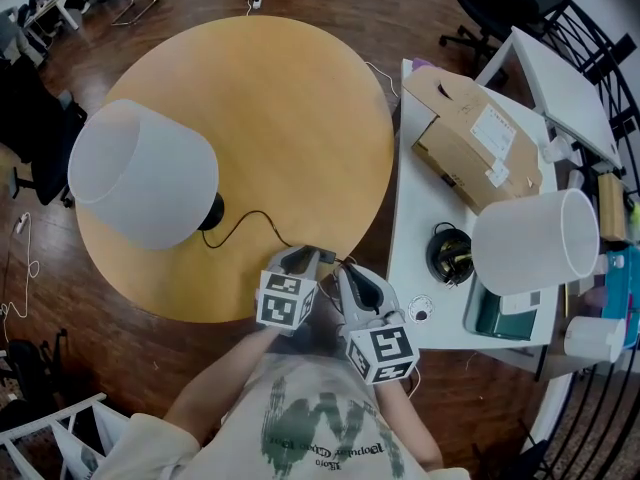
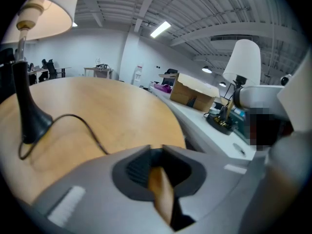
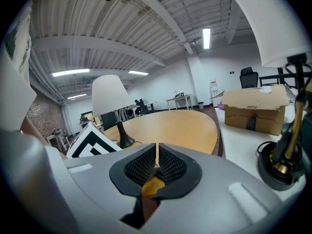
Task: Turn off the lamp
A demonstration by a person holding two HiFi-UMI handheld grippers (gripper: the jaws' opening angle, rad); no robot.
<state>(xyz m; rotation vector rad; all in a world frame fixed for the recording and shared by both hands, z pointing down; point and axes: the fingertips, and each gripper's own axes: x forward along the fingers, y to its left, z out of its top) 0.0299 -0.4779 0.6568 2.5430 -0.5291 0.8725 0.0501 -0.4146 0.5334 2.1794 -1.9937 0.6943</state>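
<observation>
A dark wooden plank floor (image 1: 400,8) is seen beneath a round table (image 1: 280,88) of light wood, and a white rectangular table (image 1: 415,228) is set just beside it, with a cardboard box (image 1: 470,138) laid on top. Black office chairs (image 1: 495,8) are placed further off. White walls (image 2: 97,48) are topped by a ribbed grey ceiling (image 2: 195,9), which is lit by strip lights (image 2: 160,29)

Round wooden tabletop (image 1: 290,88): carries white-shaded lamp (image 1: 140,173) on black base, black cord (image 1: 255,213) trailing toward near edge | white tabletop (image 1: 415,208) just beside: carries cardboard box (image 1: 475,138), second lamp (image 1: 530,243)
</observation>
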